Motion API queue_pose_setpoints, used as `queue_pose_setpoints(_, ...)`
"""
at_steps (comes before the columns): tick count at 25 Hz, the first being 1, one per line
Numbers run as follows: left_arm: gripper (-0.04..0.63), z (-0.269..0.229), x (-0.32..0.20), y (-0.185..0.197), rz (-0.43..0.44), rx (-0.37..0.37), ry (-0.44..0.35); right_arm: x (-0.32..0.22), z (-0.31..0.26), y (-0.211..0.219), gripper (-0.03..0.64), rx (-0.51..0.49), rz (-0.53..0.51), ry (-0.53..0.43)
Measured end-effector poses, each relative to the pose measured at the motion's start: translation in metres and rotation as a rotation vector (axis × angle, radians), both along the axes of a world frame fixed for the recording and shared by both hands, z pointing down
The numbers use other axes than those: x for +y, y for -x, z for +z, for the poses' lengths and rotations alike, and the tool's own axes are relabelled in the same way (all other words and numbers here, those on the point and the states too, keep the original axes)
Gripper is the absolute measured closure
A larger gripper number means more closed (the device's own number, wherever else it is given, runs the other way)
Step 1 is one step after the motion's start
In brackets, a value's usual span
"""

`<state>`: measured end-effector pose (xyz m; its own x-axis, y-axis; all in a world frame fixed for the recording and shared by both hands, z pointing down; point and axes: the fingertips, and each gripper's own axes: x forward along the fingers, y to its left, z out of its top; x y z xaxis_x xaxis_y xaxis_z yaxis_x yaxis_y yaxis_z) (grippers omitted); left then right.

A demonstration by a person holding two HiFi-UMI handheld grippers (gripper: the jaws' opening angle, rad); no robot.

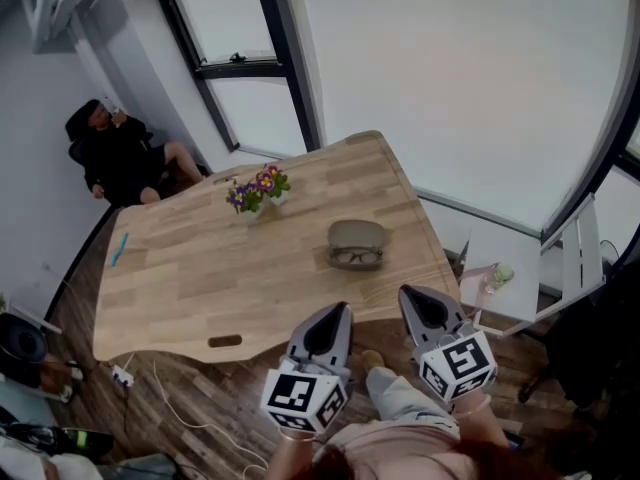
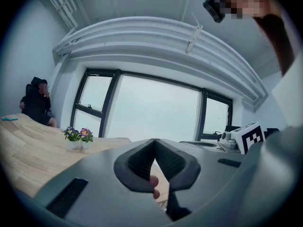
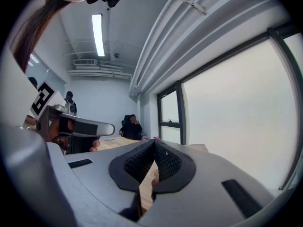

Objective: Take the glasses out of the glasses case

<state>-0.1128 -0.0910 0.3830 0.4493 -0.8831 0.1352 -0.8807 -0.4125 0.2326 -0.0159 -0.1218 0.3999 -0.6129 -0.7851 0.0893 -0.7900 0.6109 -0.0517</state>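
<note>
An open olive-grey glasses case [image 1: 357, 236] lies on the wooden table [image 1: 200, 268], right of its middle. Dark-framed glasses [image 1: 357, 257] rest in the case's near half. My left gripper [image 1: 333, 315] is shut and empty, held off the table's near edge and short of the case. My right gripper [image 1: 417, 298] is also shut and empty, a little to the right of the case and nearer to me. In the left gripper view the gripper [image 2: 155, 141] has its jaws meeting at the tip. The right gripper [image 3: 154, 142] looks the same in its own view. Neither gripper view shows the case.
A small pot of purple and yellow flowers [image 1: 258, 190] stands behind the case. A blue pen [image 1: 119, 249] lies near the table's left edge. A person sits in a black chair [image 1: 120, 153] at the back left. A white side table [image 1: 510, 268] stands at the right. Cables [image 1: 170, 398] trail on the floor.
</note>
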Motion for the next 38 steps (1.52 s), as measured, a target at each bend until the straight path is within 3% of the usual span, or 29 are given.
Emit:
queue_pose_setpoints(19, 0.594, 0.026, -0.082, 0.007, -0.007, -0.023, 0.04, -0.081, 0.02, 0.018, 0.617, 0.049, -0.049, 0.053)
queue_pose_setpoints(38, 0.594, 0.056, -0.139, 0.034, -0.11, 0.009, 0.092, -0.145, 0.076, 0.045, 0.614, 0.197, -0.192, 0.134)
